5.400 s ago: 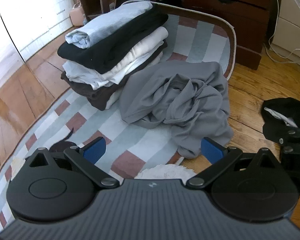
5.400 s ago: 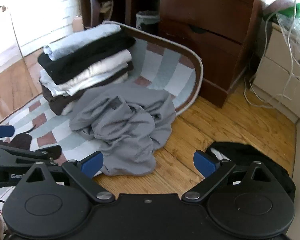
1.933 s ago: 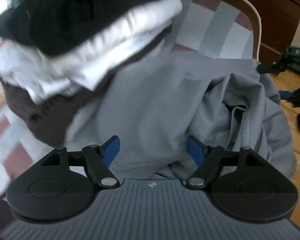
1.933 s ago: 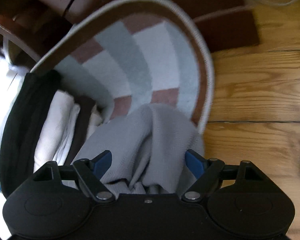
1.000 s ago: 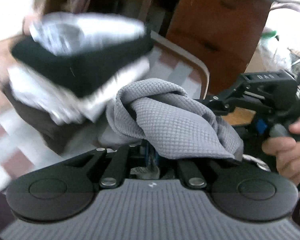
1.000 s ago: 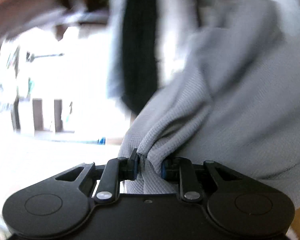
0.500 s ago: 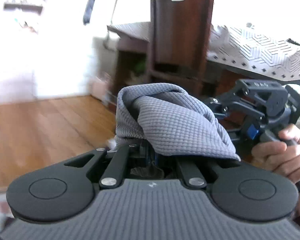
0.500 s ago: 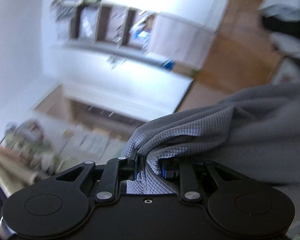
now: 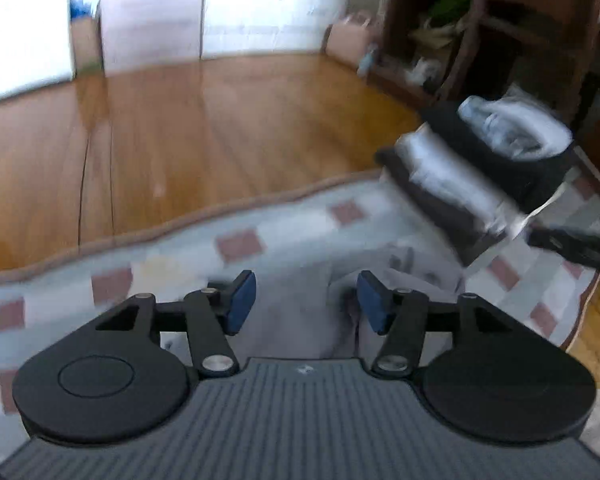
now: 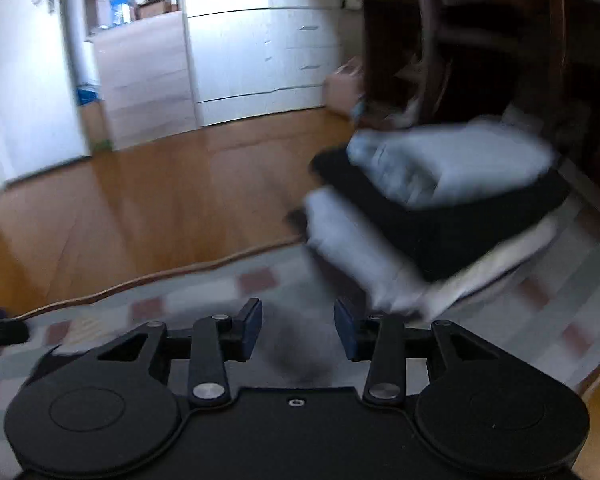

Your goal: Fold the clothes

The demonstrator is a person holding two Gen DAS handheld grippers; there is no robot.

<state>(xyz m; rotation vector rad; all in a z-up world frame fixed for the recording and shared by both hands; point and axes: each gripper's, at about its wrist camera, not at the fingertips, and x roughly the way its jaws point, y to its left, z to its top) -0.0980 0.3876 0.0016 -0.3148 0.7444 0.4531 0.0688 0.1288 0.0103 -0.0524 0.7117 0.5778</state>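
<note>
Seen from the left wrist camera, the left gripper (image 9: 306, 300) has its blue-padded fingers spread apart with nothing between them. Directly below and ahead of the gap lies the grey garment (image 9: 320, 280), a soft, rumpled grey cloth resting on the rug; blur hides its outline and folds. The rug (image 9: 236, 240) is pale with reddish-brown squares and a brown edge. To the right on it stands a stack of folded clothes (image 9: 488, 160), with light, black and dark brown layers, smeared by blur. Beyond the rug is a glossy wooden floor (image 9: 180, 120), white cabinets at the back, and dark wooden furniture (image 9: 500, 20) at upper right. A black piece of the other tool pokes in at the right edge. Seen from the right wrist camera, the right gripper (image 10: 298, 332) is likewise spread wide and holds nothing; under it lies a grey, shadowed patch on the rug (image 10: 540, 320), too blurred to tell whether it is the garment. The stack of folded clothes (image 10: 440, 200) sits close on the right, pale blue on top, black beneath. Behind are the wooden floor (image 10: 140, 200), a white chest of drawers (image 10: 260, 60) and a door. No writing can be read in either view.
</note>
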